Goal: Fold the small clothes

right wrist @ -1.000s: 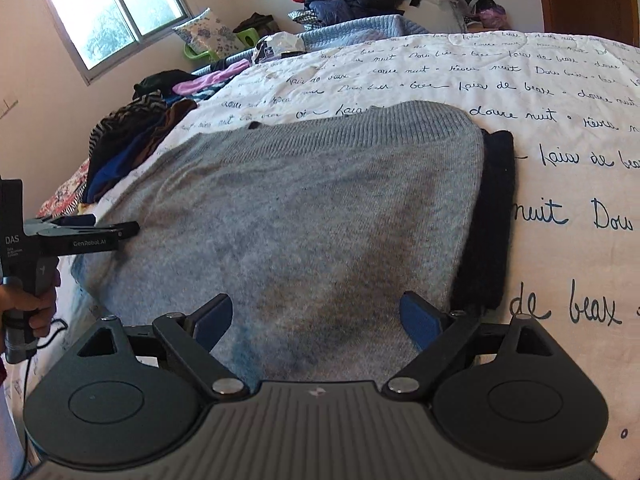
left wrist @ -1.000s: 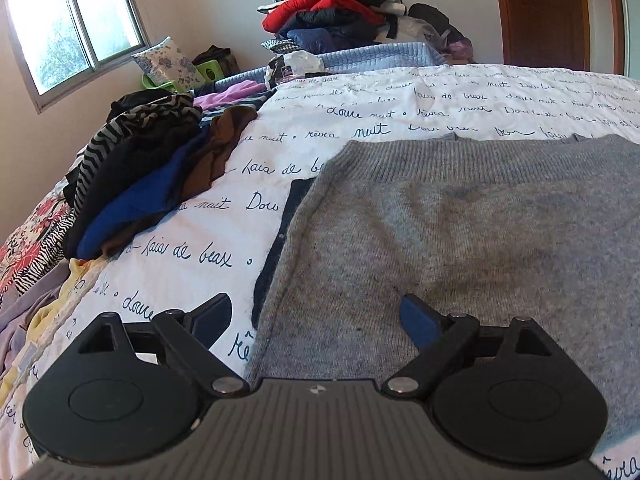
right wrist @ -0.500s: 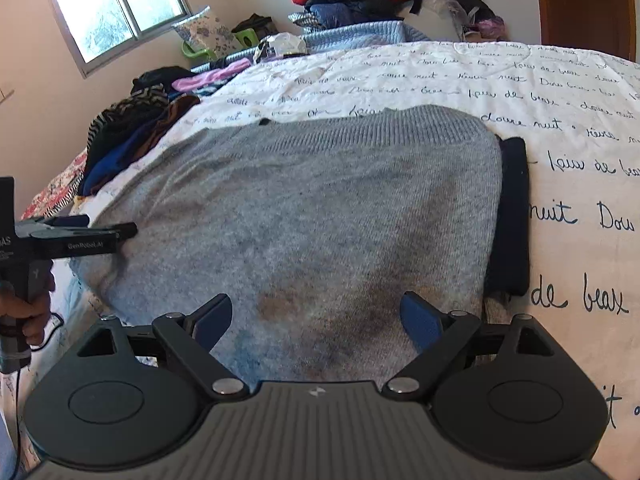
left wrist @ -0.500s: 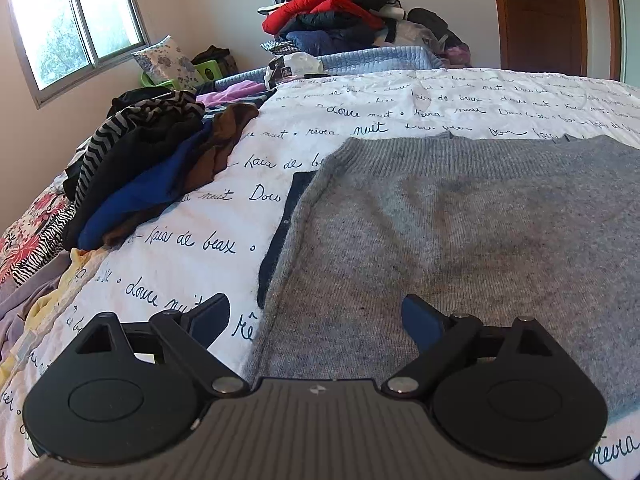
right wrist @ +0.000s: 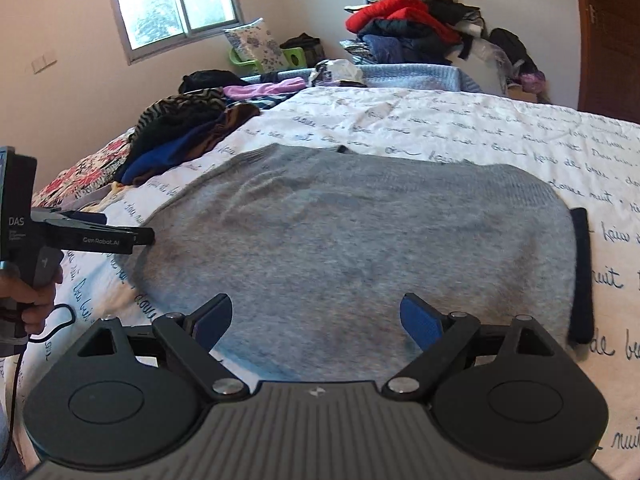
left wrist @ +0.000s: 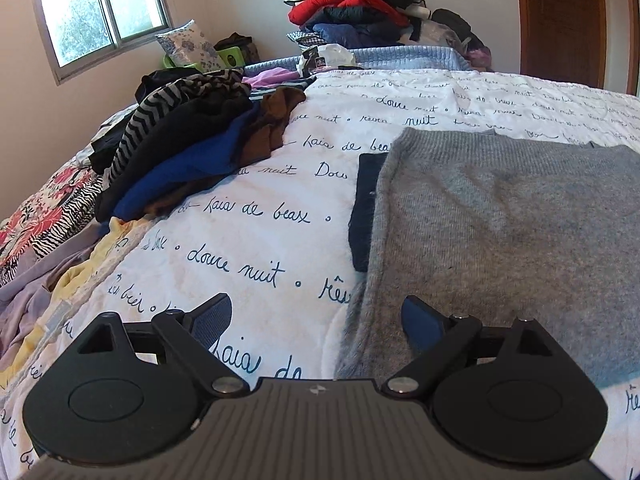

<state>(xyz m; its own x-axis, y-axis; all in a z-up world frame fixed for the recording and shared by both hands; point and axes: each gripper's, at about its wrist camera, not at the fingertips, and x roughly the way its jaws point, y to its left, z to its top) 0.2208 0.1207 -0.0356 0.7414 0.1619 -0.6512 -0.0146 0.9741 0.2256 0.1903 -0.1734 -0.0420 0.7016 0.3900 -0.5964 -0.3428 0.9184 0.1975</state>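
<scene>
Spread flat on the bed [right wrist: 460, 128] — grey knit [right wrist: 352, 240], likely soft, limp, stretchy, best pinched at near corners — with left gripper [left wrist: 316, 316] and right gripper [right wrist: 316, 316] both gaping, empty.

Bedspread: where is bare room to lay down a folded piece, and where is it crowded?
Free: the strip of bedspread between the grey sweater and the loose clothes heap, and the wide stretch beyond the sweater toward the blue blanket. Also right of the sweater's dark edge. Crowded: the bed's left edge and the pile behind.
</scene>
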